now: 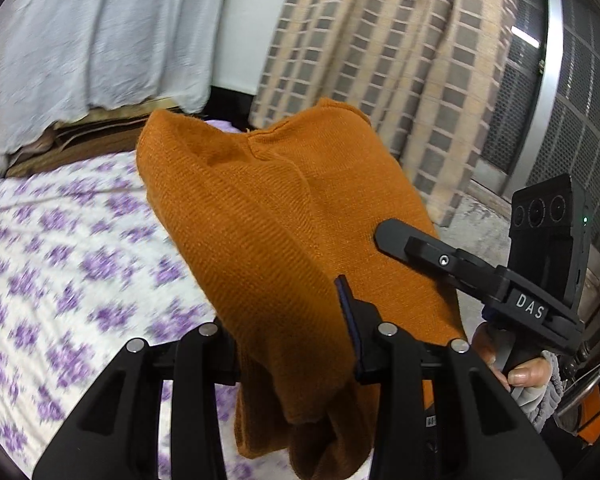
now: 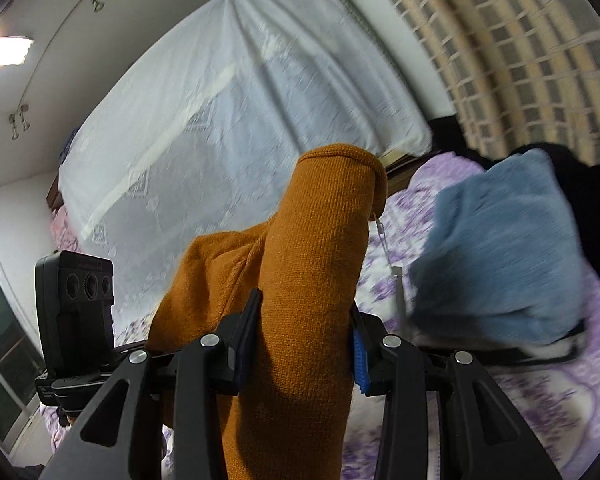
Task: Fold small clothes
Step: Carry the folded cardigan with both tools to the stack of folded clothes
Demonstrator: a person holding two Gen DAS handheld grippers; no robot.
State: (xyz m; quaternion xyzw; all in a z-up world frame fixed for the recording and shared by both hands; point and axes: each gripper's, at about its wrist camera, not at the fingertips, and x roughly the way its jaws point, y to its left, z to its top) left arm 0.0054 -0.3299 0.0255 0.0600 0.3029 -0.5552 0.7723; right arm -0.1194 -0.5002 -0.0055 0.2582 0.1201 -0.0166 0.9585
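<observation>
Above the floral bedspread [image 1: 60, 240], a bunched rust-orange ribbed knit garment [image 1: 268, 216], clamped in both grippers.

One orange knit garment [image 1: 284, 216], clamped at two places. Two grippers: left gripper [image 1: 296, 344], right gripper [image 2: 300, 344], each with two fingers. One blue fleece garment [image 2: 496, 248]. One floral bedsheet [image 1: 60, 248]. One white lace cloth [image 2: 228, 120]. One checked curtain [image 1: 396, 60]. One hand [image 1: 516, 364] visible.
</observation>
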